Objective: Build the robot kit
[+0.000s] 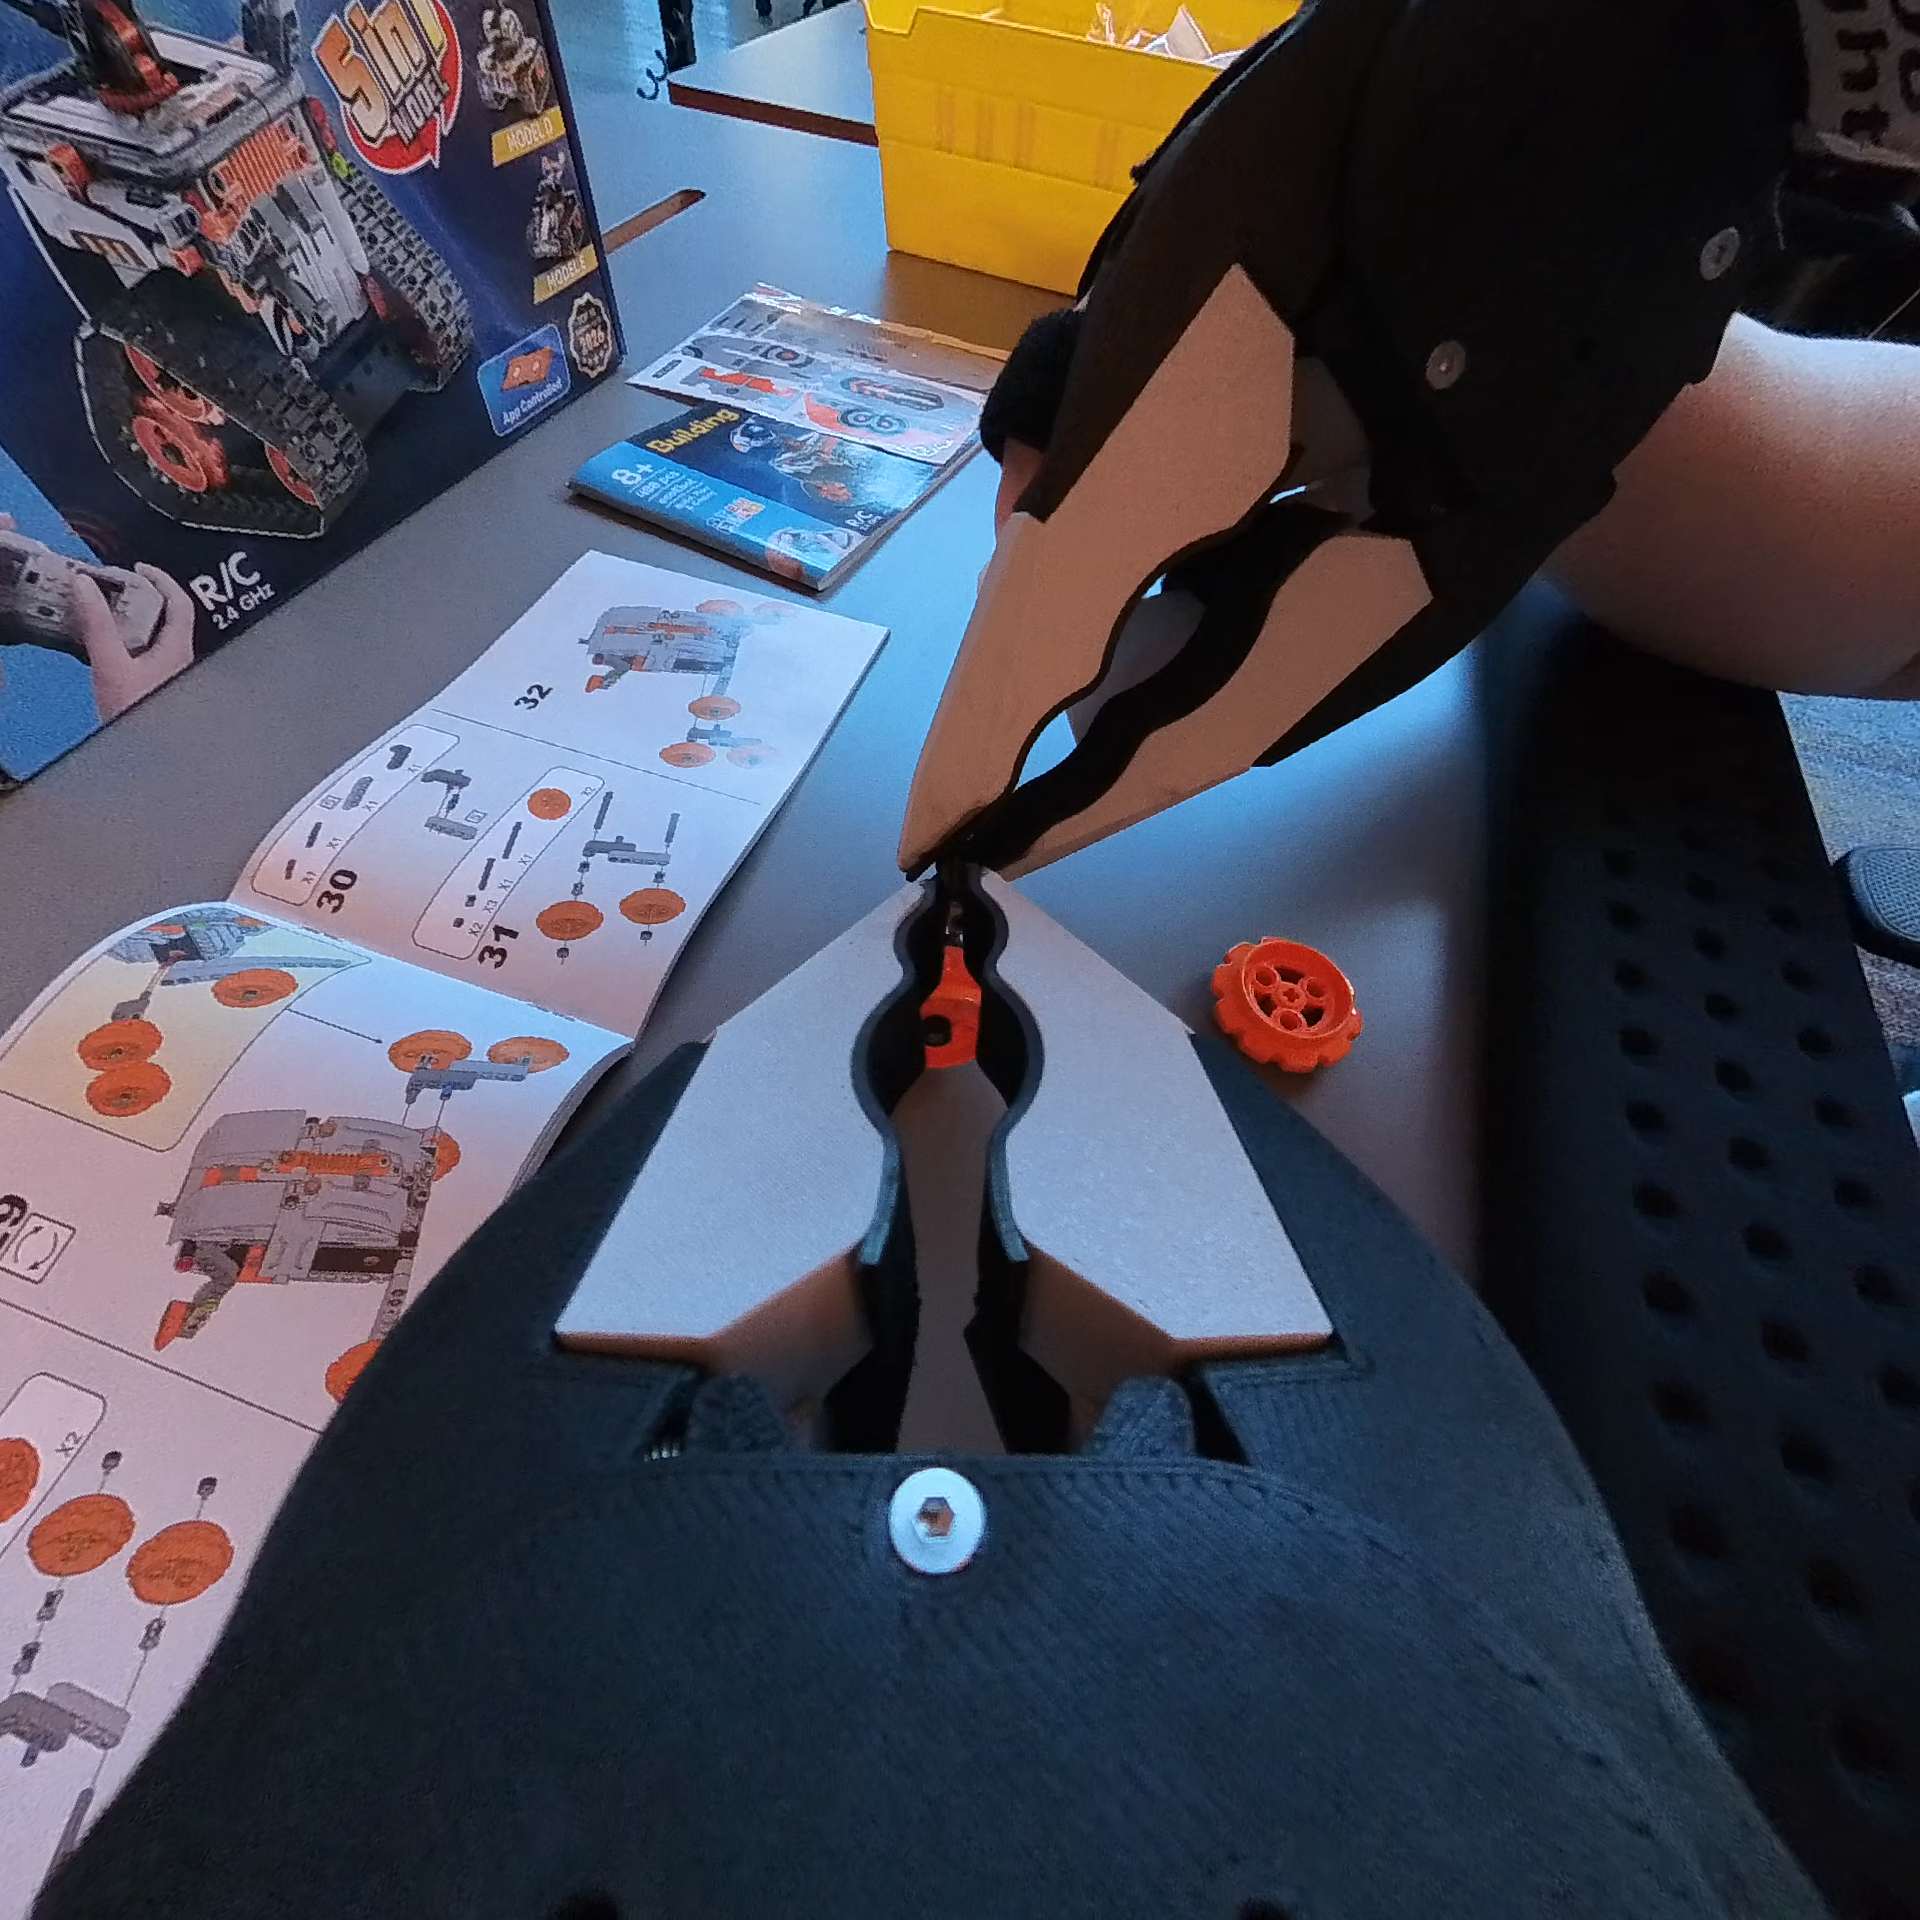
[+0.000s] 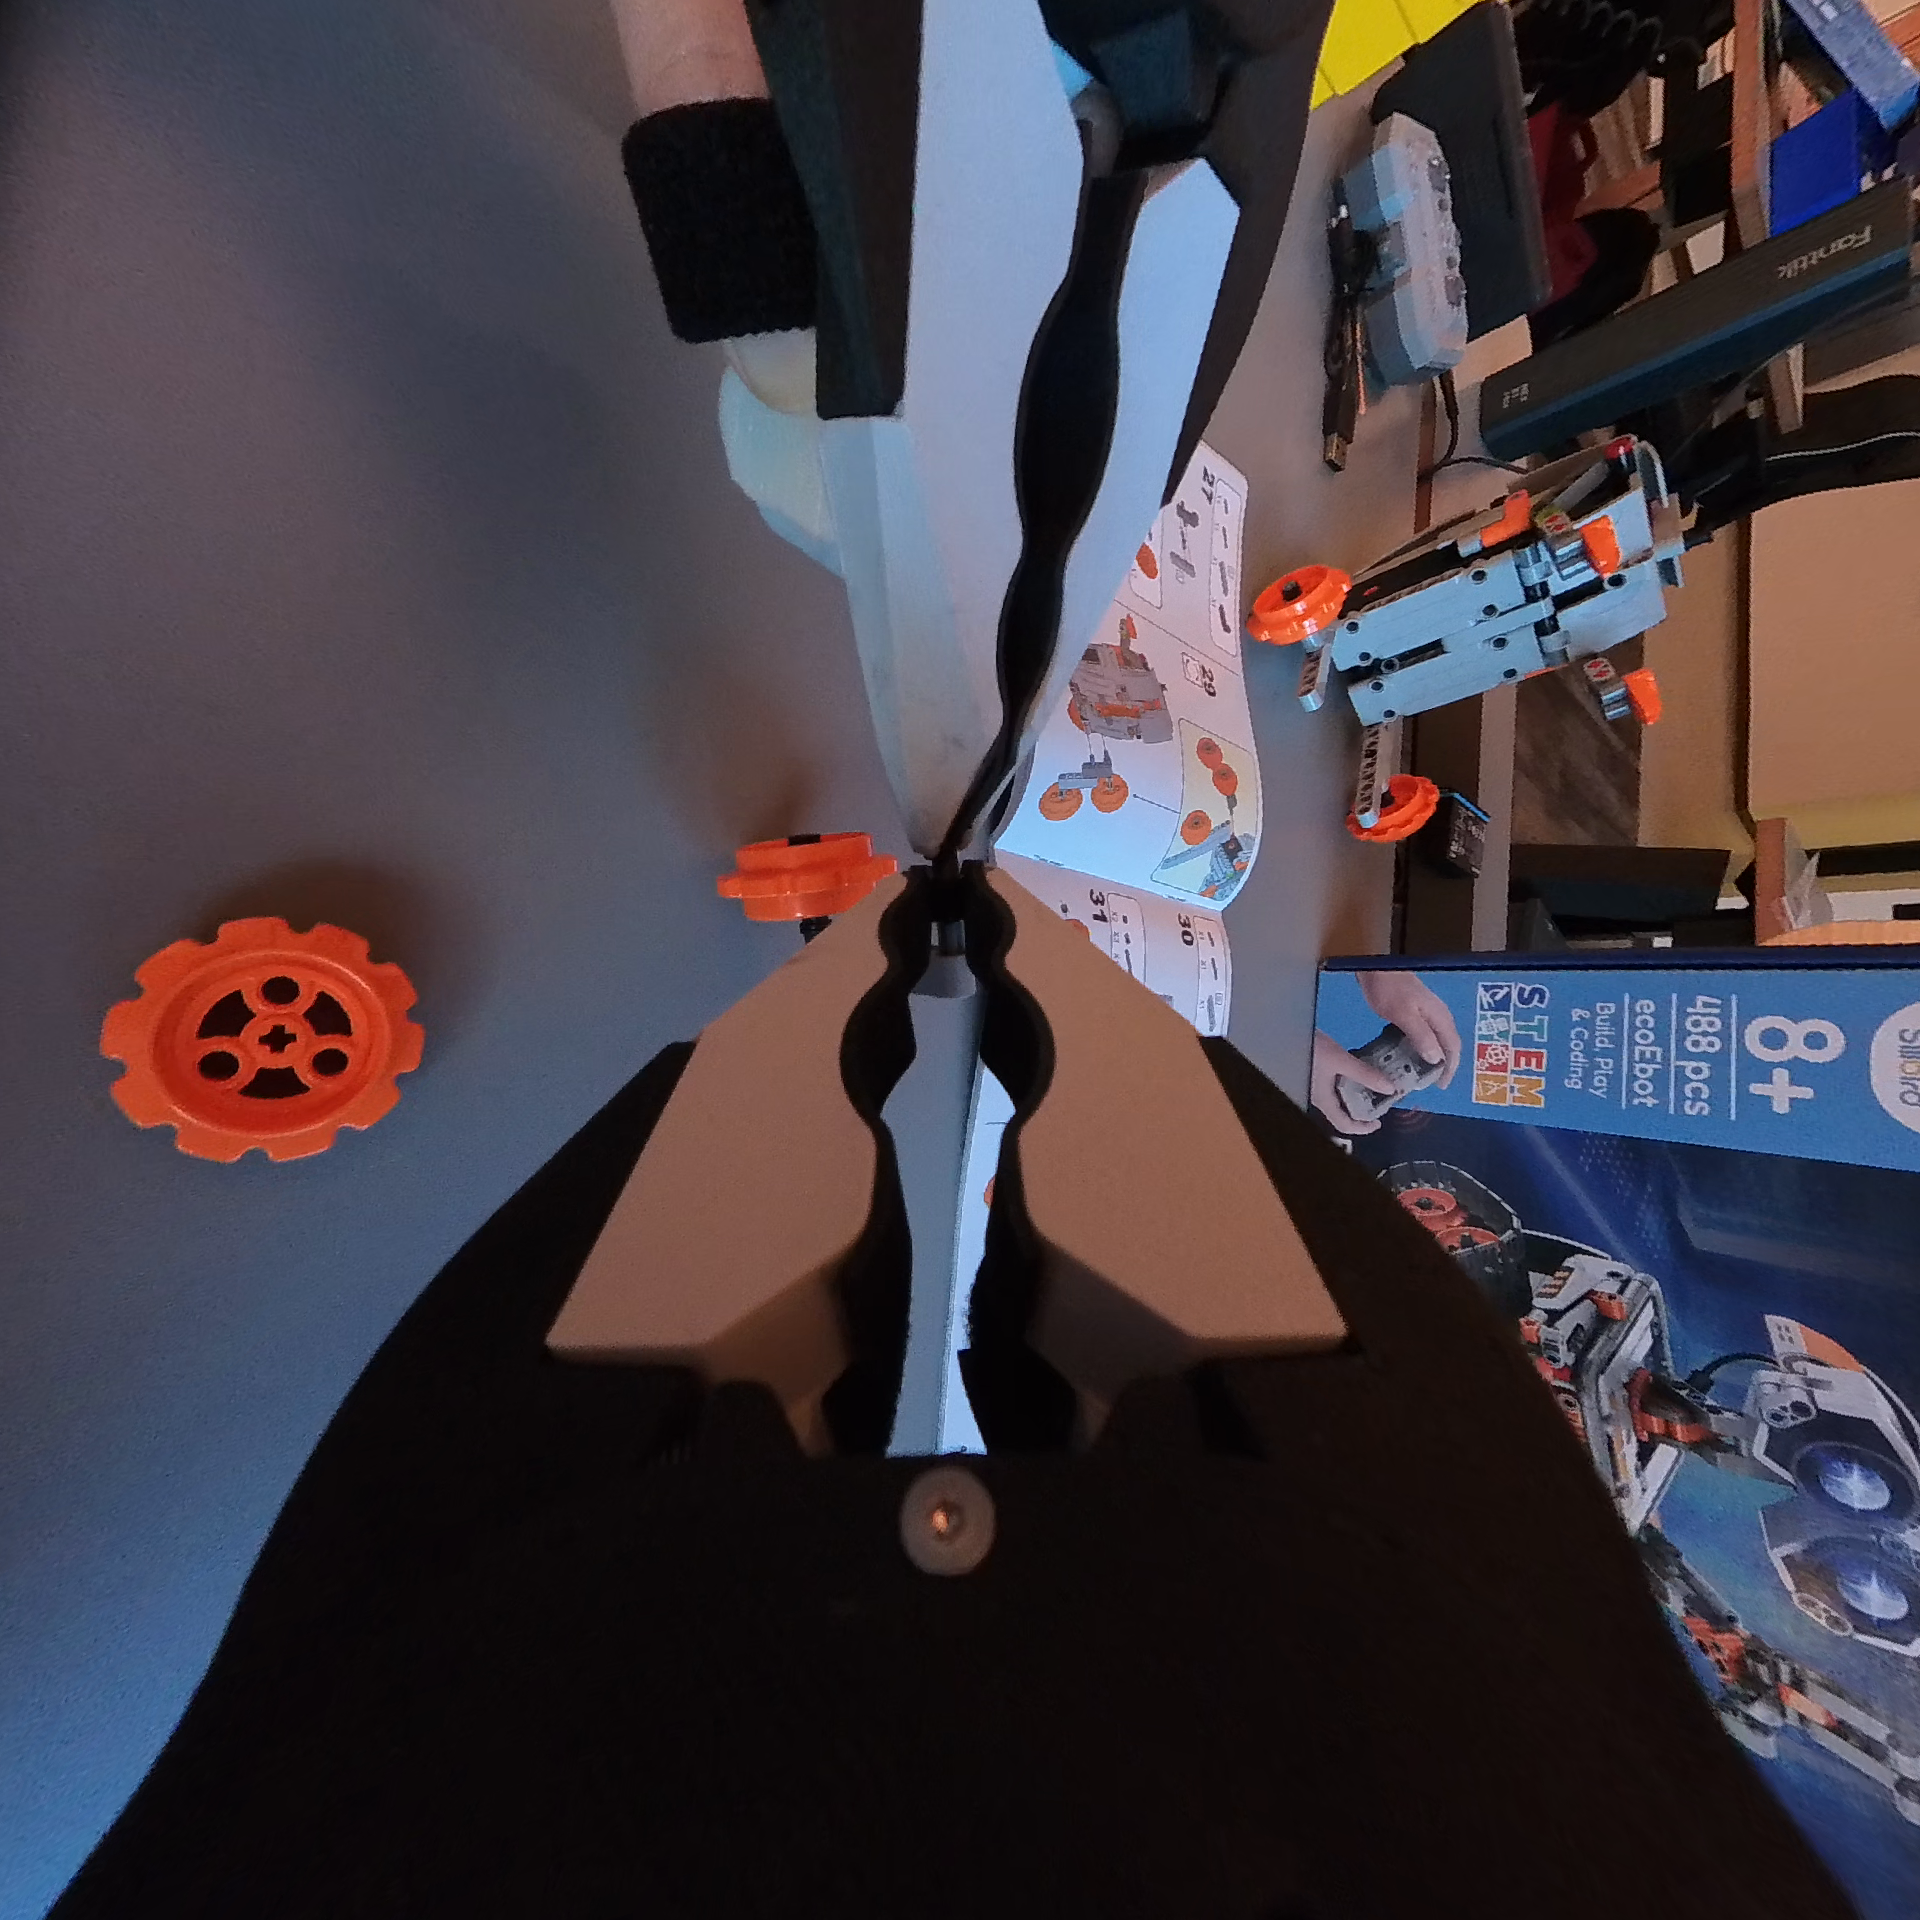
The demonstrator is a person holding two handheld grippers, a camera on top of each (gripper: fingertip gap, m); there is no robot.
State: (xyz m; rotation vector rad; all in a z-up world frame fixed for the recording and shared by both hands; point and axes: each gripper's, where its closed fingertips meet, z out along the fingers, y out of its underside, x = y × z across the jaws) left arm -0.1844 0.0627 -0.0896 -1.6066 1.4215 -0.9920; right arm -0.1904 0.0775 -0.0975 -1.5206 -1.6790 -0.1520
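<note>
In the left wrist view the left gripper (image 1: 951, 904) fills the lower half of the frame, its tongs drawn together on a small orange wheel piece (image 1: 948, 1010) with a dark axle, wedged in the gap just behind the tips at frame centre. Meeting it tip to tip from the upper right is the right gripper (image 1: 940, 854), whose tongs are also pressed together; the right wrist view shows them clamped on a small grey pin (image 2: 943, 961) near the tips, with the orange wheel piece (image 2: 805, 876) sticking out just left of where the two grippers meet. Lying loose on the grey table (image 1: 1299, 862), a little right of centre, is a second orange toothed wheel (image 1: 1286, 1003), apart from both grippers; in the right wrist view it sits at the left edge of the frame (image 2: 262, 1039). At lower left an open instruction booklet (image 1: 436, 935) lies flat beside the left gripper. Beyond it, towards the upper middle, lie a closed blue booklet (image 1: 769, 499) and a sticker sheet (image 1: 821, 379). At upper left stands the blue toy box (image 1: 260, 312), and at the top a yellow bin (image 1: 997, 145). In the right wrist view, at upper right, a partly built grey and orange model (image 2: 1486, 634) rests past the booklet.
</note>
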